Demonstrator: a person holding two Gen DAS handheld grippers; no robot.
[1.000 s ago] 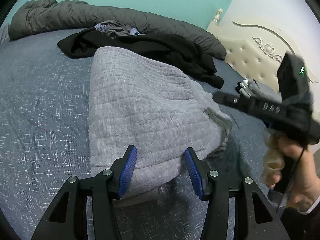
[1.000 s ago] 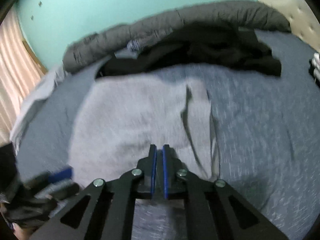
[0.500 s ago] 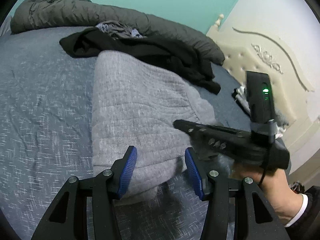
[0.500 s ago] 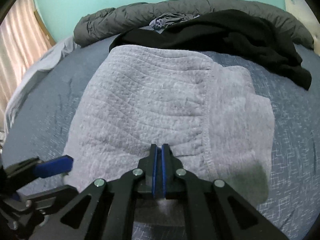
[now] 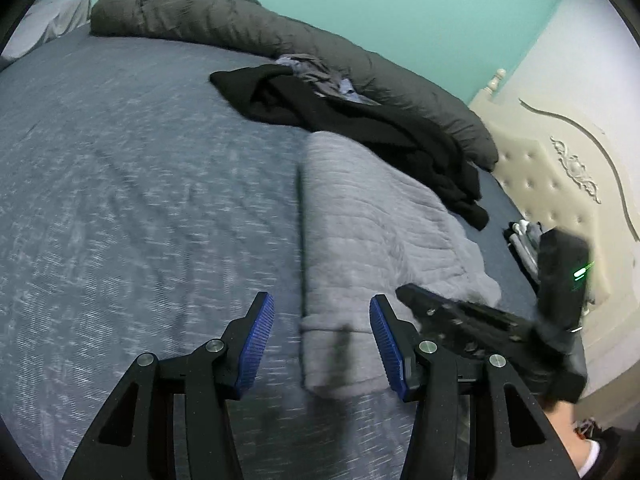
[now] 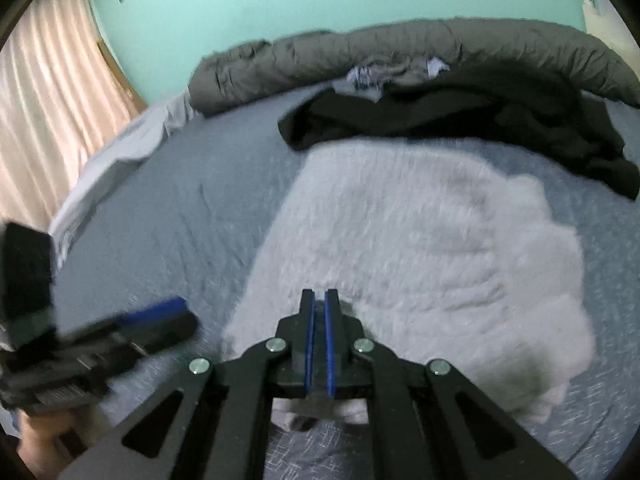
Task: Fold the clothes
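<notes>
Since a second ago the half-open, empty left gripper (image 5: 322, 344) has slid toward the left edge of the folded grey ribbed-knit garment (image 5: 372, 232) lying on the blue bedspread (image 5: 140, 200), while the clenched, empty right gripper (image 6: 319, 332) presses its near hem, likely smoothing the finished fold.

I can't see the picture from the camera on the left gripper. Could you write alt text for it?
A folded grey garment lies on a blue-grey bedspread, its near corner framed by the open left gripper, whose blue pads aren't touching it. The right gripper reaches in from the right. Behind lie black clothes and a rolled dark quilt.
</notes>
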